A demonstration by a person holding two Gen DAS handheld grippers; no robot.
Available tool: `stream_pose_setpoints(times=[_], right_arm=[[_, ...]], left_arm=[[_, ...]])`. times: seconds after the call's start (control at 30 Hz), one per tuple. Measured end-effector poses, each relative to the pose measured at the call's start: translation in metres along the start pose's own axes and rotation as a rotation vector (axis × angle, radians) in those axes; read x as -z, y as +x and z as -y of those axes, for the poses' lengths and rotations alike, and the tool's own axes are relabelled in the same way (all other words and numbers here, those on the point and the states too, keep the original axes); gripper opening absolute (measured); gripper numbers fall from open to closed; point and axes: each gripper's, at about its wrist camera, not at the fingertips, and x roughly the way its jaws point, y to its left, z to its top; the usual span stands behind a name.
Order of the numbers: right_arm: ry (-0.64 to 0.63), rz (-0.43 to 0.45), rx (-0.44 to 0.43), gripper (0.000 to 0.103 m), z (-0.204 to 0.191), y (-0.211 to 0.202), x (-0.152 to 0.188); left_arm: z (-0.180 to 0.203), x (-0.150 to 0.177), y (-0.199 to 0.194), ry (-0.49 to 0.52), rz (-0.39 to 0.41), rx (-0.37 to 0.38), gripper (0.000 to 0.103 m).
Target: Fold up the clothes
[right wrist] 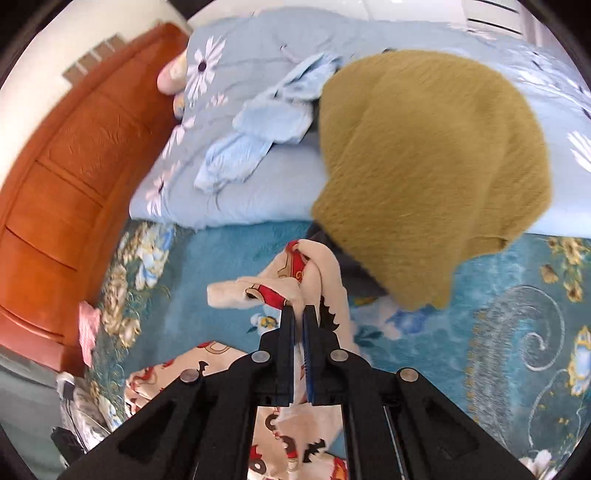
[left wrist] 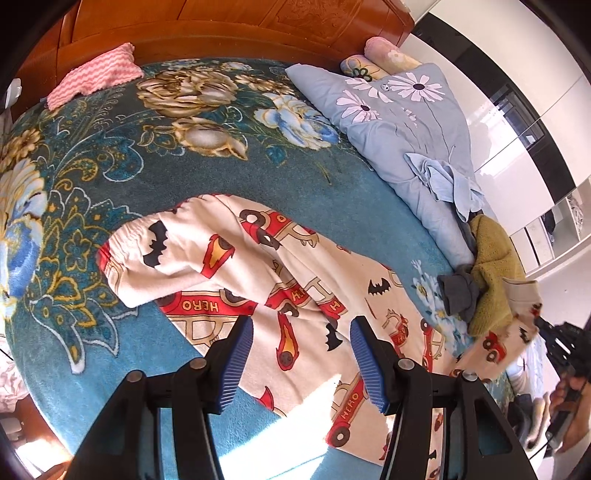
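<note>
Cream children's trousers point(left wrist: 266, 280) printed with red fire trucks and black bats lie spread on the teal floral blanket point(left wrist: 110, 192), waistband to the left, legs running right. My left gripper point(left wrist: 301, 328) is open and empty, hovering just above the middle of the trousers. My right gripper point(right wrist: 298, 314) is shut on the trousers' leg end point(right wrist: 295, 280) and holds it lifted above the blanket; it shows at the right edge of the left wrist view point(left wrist: 554, 336).
A mustard knit garment point(right wrist: 424, 166), a grey garment point(left wrist: 458, 295) and a light blue shirt point(right wrist: 266, 125) lie on a folded pale blue quilt point(left wrist: 399, 125). A pink towel point(left wrist: 96, 74) lies by the wooden headboard point(left wrist: 221, 26).
</note>
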Motion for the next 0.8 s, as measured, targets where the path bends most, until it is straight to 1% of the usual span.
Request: stream_pose_setpoints(times=[0.03,0.07,0.13,0.3,0.4,0.47,0.57,0.6,0.63,0.67,0.7,0.73,0.8], right_arm=[[0.030,0.039,-0.013,0.004,0.013,-0.024,-0.001],[0.048,0.092,0.025,0.004,0.028,-0.045,0.003],[0.073,0.151,0.129,0.004,0.062,-0.078,0.028],[0.182,0.041,0.156,0.004,0.109,-0.066,0.058],[0.247,-0.026,0.172,0.004,0.137,-0.059,0.076],[0.290,-0.070,0.182,0.004,0.156,-0.055,0.088],[0.355,-0.137,0.197,0.007,0.184,-0.048,0.107],[0.377,-0.159,0.202,0.009,0.194,-0.045,0.113],[0.393,-0.173,0.209,0.014,0.201,-0.045,0.118],[0.381,-0.144,0.222,0.021,0.195,-0.052,0.117],[0.368,-0.116,0.235,0.025,0.190,-0.059,0.116],[0.356,-0.087,0.247,0.031,0.185,-0.066,0.116],[0.331,-0.030,0.273,0.033,0.174,-0.080,0.114]], left_arm=[[0.004,0.002,-0.002,0.007,0.001,0.000,0.059],[0.007,0.004,-0.003,0.015,-0.001,0.002,0.059],[0.012,0.008,-0.003,0.028,-0.009,0.002,0.059],[0.023,0.015,0.001,0.053,-0.054,0.000,0.059],[0.027,0.013,-0.005,0.080,-0.051,-0.011,0.059],[0.026,0.005,-0.009,0.092,-0.041,-0.016,0.059],[0.019,-0.018,-0.013,0.098,-0.029,-0.024,0.059],[0.016,-0.027,-0.012,0.101,-0.026,-0.020,0.059],[0.013,-0.038,-0.011,0.103,-0.023,-0.015,0.059],[0.009,-0.049,-0.008,0.101,-0.022,-0.022,0.059],[0.003,-0.060,-0.004,0.098,-0.021,-0.030,0.059],[-0.005,-0.071,0.001,0.085,-0.013,-0.054,0.059],[-0.025,-0.091,0.013,0.047,-0.003,-0.101,0.059]])
